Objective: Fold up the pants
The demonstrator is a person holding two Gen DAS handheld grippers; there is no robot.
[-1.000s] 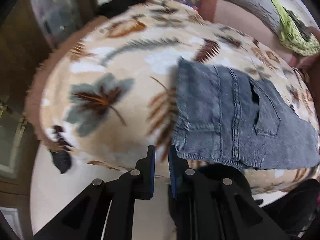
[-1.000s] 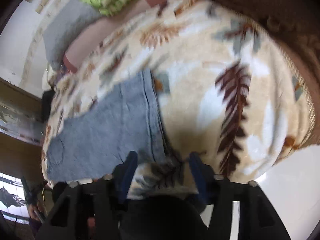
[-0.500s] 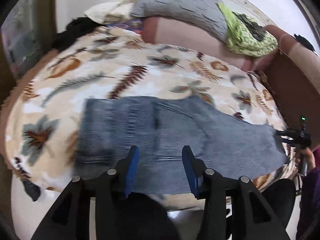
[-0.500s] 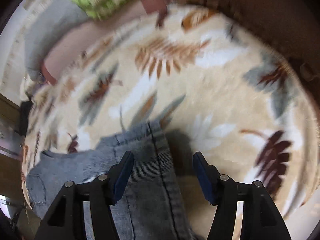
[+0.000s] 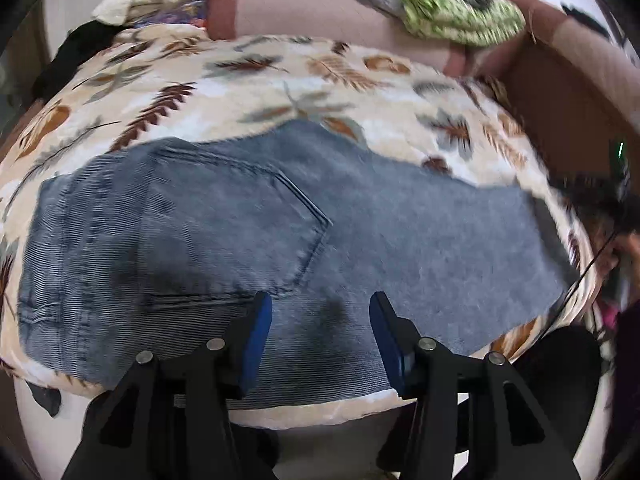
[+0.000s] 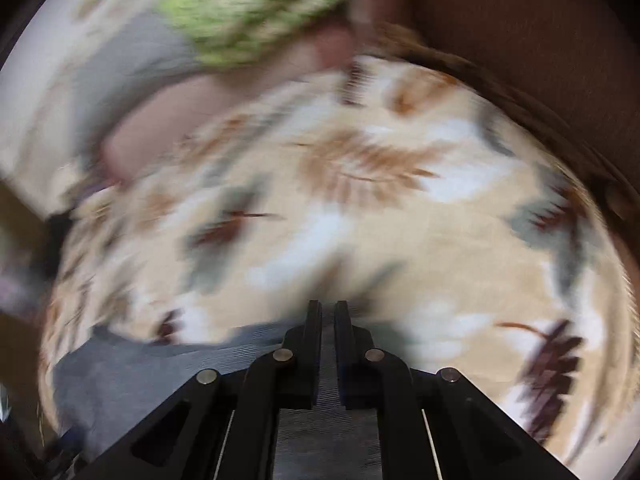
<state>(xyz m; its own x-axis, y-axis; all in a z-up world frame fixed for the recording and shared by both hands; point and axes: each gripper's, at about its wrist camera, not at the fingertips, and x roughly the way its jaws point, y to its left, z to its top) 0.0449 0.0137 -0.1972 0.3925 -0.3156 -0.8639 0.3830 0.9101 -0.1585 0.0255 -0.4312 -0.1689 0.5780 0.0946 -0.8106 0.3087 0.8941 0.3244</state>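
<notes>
We are holding our left hand-held gripper [image 5: 320, 320] over the grey-blue denim pants [image 5: 200, 240] lying flat on the leaf-patterned beige blanket [image 5: 260, 92], its jaws having just opened, gripping nothing. Our right hand-held gripper [image 6: 328, 312] is pinching together at the pants' edge.

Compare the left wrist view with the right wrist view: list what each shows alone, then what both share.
Left wrist only: the open left gripper over the grey-blue denim pants, their back pocket, and a dark device at the right edge. Right wrist only: the right gripper, jaws nearly together at the pants' edge; blur hides any pinch. Both: the pants, the cream leaf-print blanket and the green patterned cloth.
</notes>
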